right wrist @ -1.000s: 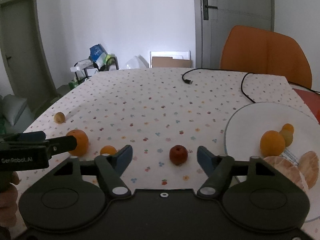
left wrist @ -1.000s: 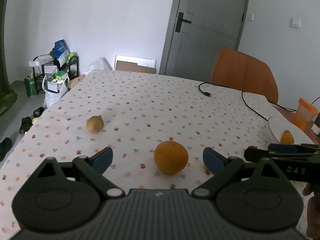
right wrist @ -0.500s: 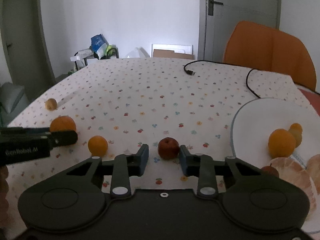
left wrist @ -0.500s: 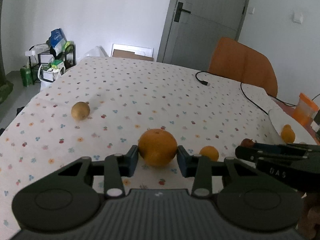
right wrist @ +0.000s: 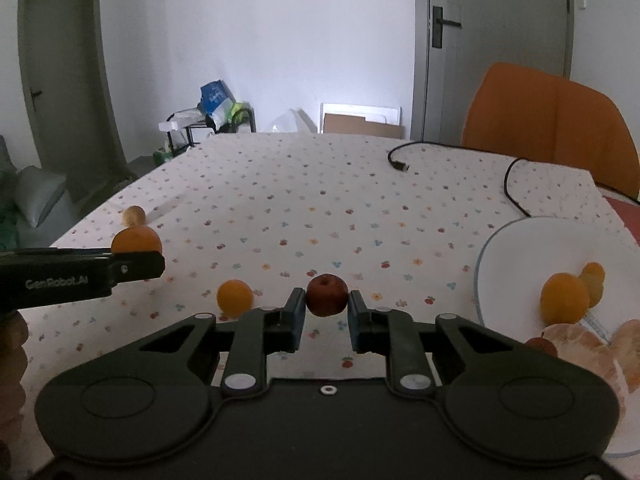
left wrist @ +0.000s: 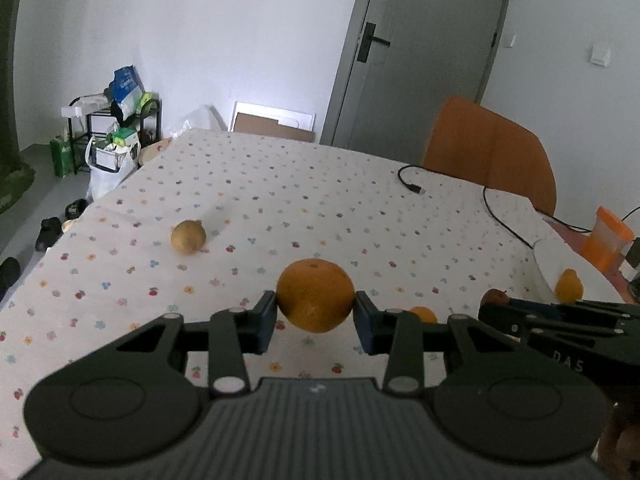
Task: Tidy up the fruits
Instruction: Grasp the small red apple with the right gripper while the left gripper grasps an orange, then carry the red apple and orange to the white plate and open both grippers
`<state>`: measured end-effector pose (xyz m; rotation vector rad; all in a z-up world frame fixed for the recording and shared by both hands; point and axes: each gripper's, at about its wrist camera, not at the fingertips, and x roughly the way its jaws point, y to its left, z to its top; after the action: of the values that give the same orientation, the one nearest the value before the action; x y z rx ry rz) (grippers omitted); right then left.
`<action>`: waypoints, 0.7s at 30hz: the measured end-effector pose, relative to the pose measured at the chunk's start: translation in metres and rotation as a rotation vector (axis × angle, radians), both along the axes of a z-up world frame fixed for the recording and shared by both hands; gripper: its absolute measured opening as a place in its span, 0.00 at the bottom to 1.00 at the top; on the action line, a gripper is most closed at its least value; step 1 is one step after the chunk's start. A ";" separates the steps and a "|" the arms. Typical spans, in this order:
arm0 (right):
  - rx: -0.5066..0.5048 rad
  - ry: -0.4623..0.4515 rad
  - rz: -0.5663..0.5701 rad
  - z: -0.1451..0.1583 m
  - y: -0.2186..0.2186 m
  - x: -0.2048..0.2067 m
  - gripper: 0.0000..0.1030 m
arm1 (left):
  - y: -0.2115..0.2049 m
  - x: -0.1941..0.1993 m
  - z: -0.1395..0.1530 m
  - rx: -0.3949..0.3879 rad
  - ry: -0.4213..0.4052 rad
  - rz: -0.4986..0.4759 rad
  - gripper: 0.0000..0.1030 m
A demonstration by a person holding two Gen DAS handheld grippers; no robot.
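My left gripper [left wrist: 315, 314] is shut on a large orange [left wrist: 315, 295], held just above the flowered tablecloth. My right gripper [right wrist: 326, 312] is shut on a small dark red apple [right wrist: 326, 294]. A small tangerine [right wrist: 235, 297] lies on the cloth left of the apple, also visible as the tangerine [left wrist: 423, 314] in the left wrist view. A tan round fruit [left wrist: 188, 237] rests further left. At the right stands a white plate [right wrist: 516, 256] carrying an orange [right wrist: 564, 298], a smaller fruit behind it and peeled segments [right wrist: 580, 350].
A black cable [right wrist: 510, 184] snakes across the far right of the cloth. An orange chair [right wrist: 548, 120] stands behind the table. An orange cup [left wrist: 608, 244] sits past the plate. The table's left edge [left wrist: 60, 236] drops to the floor with shoes and bags.
Both grippers went from open to shut, the left on the large orange, the right on the red apple. Both fruits now sit slightly higher over the cloth.
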<state>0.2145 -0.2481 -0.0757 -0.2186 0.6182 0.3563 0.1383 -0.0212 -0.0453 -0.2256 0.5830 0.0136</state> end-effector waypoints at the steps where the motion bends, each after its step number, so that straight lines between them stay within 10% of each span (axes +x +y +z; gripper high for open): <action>1: 0.004 -0.005 -0.001 0.002 -0.001 -0.002 0.20 | 0.000 -0.001 0.002 0.000 -0.005 -0.003 0.39; 21: 0.089 -0.097 -0.135 0.038 -0.082 -0.024 0.20 | -0.068 0.006 0.024 0.052 -0.053 -0.132 0.39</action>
<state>0.1910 -0.3298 -0.0376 -0.1070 0.5172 0.2406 0.1440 -0.0888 -0.0210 -0.1364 0.5435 -0.1047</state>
